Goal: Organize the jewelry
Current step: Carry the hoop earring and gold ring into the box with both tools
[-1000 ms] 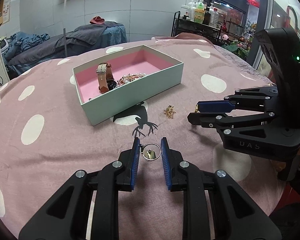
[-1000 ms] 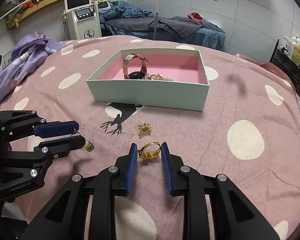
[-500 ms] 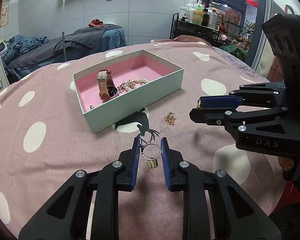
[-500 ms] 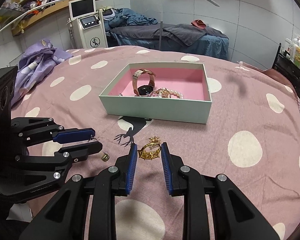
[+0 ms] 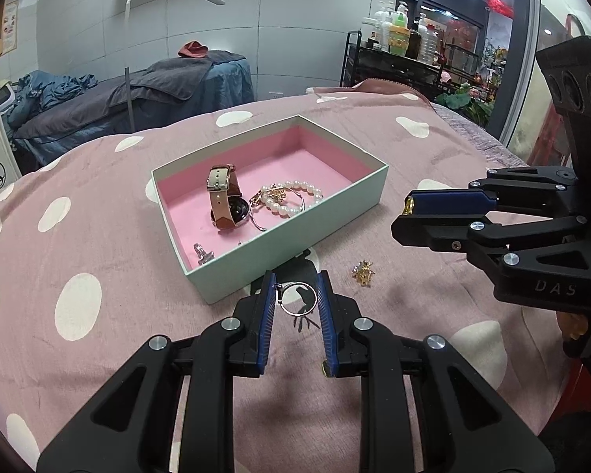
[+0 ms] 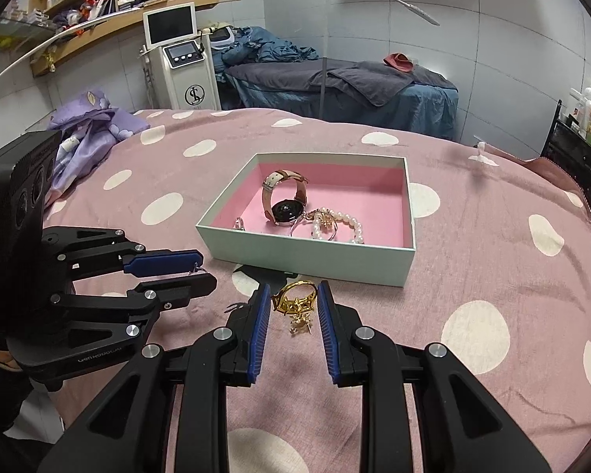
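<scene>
The left tongs pinch a thin silver hoop between their blue pads, held above the pink polka-dot cloth on the tabletop. A small gold piece shows at the base of their right pad; what it is cannot be told. The right tongs clamp a gold ring with an ornate top across their tips, also lifted off the cloth. Just below that ring in the right wrist view, between the fingers, a small gold charm lies on the cloth; in the left wrist view the same charm sits ahead and to the right of the left tongs, with the right tongs hanging beyond it.

Directly ahead of both tongs lies the open mint-green box with a pink lining, its near wall close to the tips. Inside it stands a watch with a tan strap, its dark face toward the right tongs. Beside the watch, on its right in the right wrist view, lies a pearl bracelet tangled with a gold piece and a thin silver bangle. A small silver ring rests in the near left corner of the box, by the front wall. The far half of the lining is bare pink.

Both tongs are narrowed only as far as their jewelry allows, with a gap the width of each piece between the pads.
</scene>
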The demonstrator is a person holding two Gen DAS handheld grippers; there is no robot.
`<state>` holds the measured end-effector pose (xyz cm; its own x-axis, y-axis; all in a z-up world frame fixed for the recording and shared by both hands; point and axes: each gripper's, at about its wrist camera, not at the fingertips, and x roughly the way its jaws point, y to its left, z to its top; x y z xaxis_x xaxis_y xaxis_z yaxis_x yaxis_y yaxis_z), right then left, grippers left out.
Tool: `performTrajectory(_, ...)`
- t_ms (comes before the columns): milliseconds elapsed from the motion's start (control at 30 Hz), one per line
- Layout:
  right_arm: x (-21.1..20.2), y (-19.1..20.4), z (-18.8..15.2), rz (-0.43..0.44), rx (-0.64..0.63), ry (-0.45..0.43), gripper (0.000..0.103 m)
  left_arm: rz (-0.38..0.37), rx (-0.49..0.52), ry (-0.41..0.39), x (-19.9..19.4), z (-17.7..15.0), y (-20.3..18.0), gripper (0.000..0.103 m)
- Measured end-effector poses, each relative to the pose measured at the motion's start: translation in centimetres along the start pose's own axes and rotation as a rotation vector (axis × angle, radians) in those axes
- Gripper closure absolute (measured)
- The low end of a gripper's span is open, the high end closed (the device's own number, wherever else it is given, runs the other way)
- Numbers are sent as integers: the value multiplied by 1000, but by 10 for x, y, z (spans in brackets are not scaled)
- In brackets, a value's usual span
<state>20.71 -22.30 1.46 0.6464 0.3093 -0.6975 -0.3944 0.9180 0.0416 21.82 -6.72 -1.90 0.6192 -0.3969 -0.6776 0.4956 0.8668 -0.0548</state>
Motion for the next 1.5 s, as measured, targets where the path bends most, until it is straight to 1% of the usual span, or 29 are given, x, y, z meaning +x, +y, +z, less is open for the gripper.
performTrajectory(200, 10, -7, 14, 20, 16, 6, 79, 5, -6, -1, 6, 15, 9, 81)
performTrajectory(433, 22, -17, 33, 36, 31, 8, 79, -1, -25, 24, 21, 30, 24, 81)
performTrajectory(767, 47, -28, 53, 24, 49, 30, 79, 4, -53, 61, 47, 48, 38, 81)
performTrajectory(867, 55, -29, 59, 18, 51, 40, 79, -16, -71, 76, 54, 53, 43, 81)
performTrajectory(1067, 74, -35, 65, 2, 57, 77, 79, -21, -57, 114, 71, 58, 42, 81)
performTrajectory(1267, 94, -41, 69, -21, 58, 135, 79, -13, -38, 150, 86, 59, 41, 81)
performTrajectory(1500, 109, -43, 66, -38, 38, 180, 79, -11, -28, 164, 92, 62, 41, 81)
